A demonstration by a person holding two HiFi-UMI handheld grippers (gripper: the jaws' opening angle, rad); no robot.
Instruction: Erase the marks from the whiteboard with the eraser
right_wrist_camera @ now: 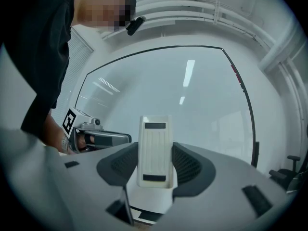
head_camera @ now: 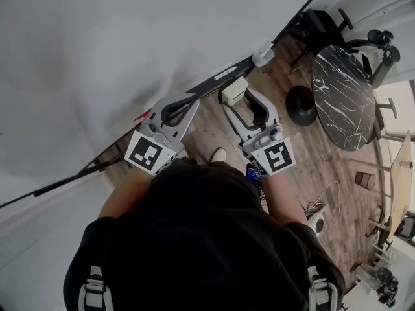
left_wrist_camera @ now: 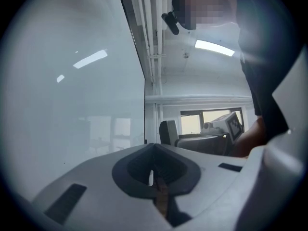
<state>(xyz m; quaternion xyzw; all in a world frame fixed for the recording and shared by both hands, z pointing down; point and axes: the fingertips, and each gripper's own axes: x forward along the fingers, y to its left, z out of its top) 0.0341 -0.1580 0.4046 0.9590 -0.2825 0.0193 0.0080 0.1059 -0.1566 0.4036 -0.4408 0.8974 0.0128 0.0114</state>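
Note:
The whiteboard (head_camera: pixel 91 57) fills the upper left of the head view, and I make out no clear marks on its face. A small red streak (head_camera: pixel 143 115) lies at its lower edge. My right gripper (head_camera: pixel 235 99) is shut on a white ribbed eraser (right_wrist_camera: pixel 155 150), held just off the board (right_wrist_camera: pixel 192 100). My left gripper (head_camera: pixel 176 112) hangs beside the board's lower edge with its jaws shut and nothing between them (left_wrist_camera: pixel 154 177). The board (left_wrist_camera: pixel 72 105) fills the left half of the left gripper view.
A black tray rail (head_camera: pixel 220 76) runs along the board's bottom edge, with a white piece (head_camera: pixel 262 54) on it. To the right stand a round black marble table (head_camera: pixel 343 96), an office chair (head_camera: pixel 321 24) and a dark round base (head_camera: pixel 301 105) on the wooden floor. Cables (head_camera: pixel 321 199) lie near my feet.

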